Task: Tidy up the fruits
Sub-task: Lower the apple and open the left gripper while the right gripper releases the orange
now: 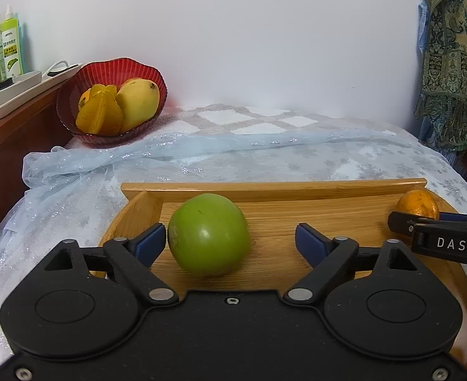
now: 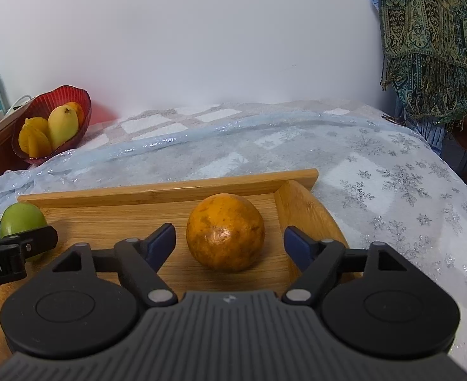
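white wall behind, glittery blue cloth (image 2: 376, 171) spread under wooden tray (image 2: 170, 189). green fruit (image 1: 208, 234) is seen on tray btwn released left gripper (image 1: 230, 241) jaws; orange (image 2: 225, 231) likewise btwn released right gripper (image 2: 228, 243) jaws. red bowl (image 1: 84, 77) w/ mango, starfruit at back left.

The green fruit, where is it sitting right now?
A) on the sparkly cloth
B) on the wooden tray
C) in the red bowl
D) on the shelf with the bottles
B: the green fruit rests on the wooden tray, between the left gripper's open jaws.
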`<action>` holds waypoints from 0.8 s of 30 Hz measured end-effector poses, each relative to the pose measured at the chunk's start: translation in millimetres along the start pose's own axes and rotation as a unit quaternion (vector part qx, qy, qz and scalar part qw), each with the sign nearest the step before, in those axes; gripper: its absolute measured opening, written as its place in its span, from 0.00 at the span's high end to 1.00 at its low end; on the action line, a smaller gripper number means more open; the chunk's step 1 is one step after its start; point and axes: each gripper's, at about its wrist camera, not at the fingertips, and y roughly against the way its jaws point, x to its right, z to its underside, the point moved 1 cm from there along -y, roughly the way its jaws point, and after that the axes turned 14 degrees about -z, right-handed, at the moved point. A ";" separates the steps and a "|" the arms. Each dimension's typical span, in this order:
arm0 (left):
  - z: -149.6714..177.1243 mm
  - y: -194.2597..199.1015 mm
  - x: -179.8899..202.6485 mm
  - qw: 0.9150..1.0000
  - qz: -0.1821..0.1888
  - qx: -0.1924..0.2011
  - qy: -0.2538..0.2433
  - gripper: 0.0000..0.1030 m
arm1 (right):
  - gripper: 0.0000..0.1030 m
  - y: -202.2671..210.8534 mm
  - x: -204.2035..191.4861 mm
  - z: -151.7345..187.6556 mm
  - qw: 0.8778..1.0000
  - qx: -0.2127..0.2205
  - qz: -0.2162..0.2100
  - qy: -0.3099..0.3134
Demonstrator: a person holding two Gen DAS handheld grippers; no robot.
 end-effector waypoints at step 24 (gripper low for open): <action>4.3 20.6 -3.2 1.000 0.000 0.009 0.000 0.02 | 0.10 32.0 -14.5 9.4 1.000 0.023 -0.015 0.005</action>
